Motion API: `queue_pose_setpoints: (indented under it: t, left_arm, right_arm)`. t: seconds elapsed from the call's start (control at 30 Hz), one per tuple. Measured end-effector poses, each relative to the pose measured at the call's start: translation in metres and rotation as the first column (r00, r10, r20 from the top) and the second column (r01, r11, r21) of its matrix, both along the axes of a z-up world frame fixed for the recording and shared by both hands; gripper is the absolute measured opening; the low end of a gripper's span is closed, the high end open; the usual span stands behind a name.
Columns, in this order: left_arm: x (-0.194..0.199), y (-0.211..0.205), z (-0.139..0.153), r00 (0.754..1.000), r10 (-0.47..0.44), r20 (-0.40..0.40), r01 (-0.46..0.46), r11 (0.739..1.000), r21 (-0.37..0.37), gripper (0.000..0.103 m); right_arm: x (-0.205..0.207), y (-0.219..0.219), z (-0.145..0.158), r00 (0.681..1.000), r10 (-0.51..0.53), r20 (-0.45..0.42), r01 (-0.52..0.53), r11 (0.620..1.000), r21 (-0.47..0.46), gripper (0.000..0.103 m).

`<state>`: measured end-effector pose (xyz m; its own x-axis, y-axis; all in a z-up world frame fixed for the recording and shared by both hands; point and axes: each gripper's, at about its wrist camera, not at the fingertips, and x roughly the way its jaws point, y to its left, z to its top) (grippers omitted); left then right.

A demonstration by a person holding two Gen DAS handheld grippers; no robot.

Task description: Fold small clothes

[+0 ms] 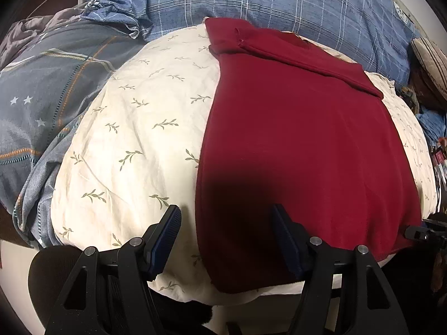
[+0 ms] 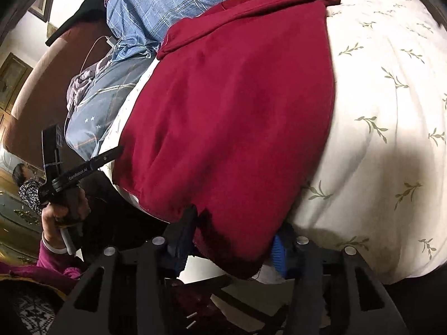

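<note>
Cream leaf-print quilt (image 1: 125,145) covers the bed, blue plaid pillow (image 1: 251,0) at the far end, grey-blue star-print bedding (image 1: 42,97) bunched at far left. Dark red garment (image 1: 301,145) lies flat on the quilt, long axis running near to far, sleeves or top part already folded across at the far end, hem at the near edge of the bed.

Left gripper (image 1: 226,237) hovers above the near-left hem corner, jaws wide apart, holding nothing; left finger sits over bare quilt, right finger over red cloth, so the garment's left edge runs between them. Garment extends away and to the right from it.

Right gripper (image 2: 233,240) is at the near-right hem corner, fingers either side of a wad of red hem; gap between them looks filled with cloth but jaws not clearly pinched, so I cannot tell if it grips. In the right wrist view the left gripper (image 2: 111,153) shows at the other hem corner, held by the left hand (image 2: 64,209).

Judgement: both arms at the near hem, one per corner, right one closer to a hold; next move likely lifts hem toward the far end, folding along the long axis
</note>
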<state>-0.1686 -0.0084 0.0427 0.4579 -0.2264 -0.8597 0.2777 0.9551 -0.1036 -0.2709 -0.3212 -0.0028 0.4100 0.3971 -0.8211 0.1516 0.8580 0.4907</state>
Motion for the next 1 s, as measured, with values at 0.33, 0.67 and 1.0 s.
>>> queue_pose_setpoints:
  t: [0.33,0.67,1.0]
  left_arm:
    - [0.006,0.017,-0.003,0.994,-0.021,-0.108,0.005,0.990,-0.141,0.044]
    - [0.010,0.018,-0.006,0.992,-0.028,-0.126,0.021,0.998,-0.051,0.039]
    - [0.013,0.010,-0.010,0.993,-0.046,-0.109,0.036,0.995,-0.090,0.009]
  right_arm:
    - [0.001,0.000,-0.002,1.000,0.002,0.010,-0.002,1.000,0.016,0.051]
    - [0.002,-0.008,-0.005,1.000,0.023,0.009,-0.023,0.999,0.048,0.051]
    - [-0.003,-0.004,-0.001,0.997,0.046,0.054,-0.046,0.999,0.001,0.019]
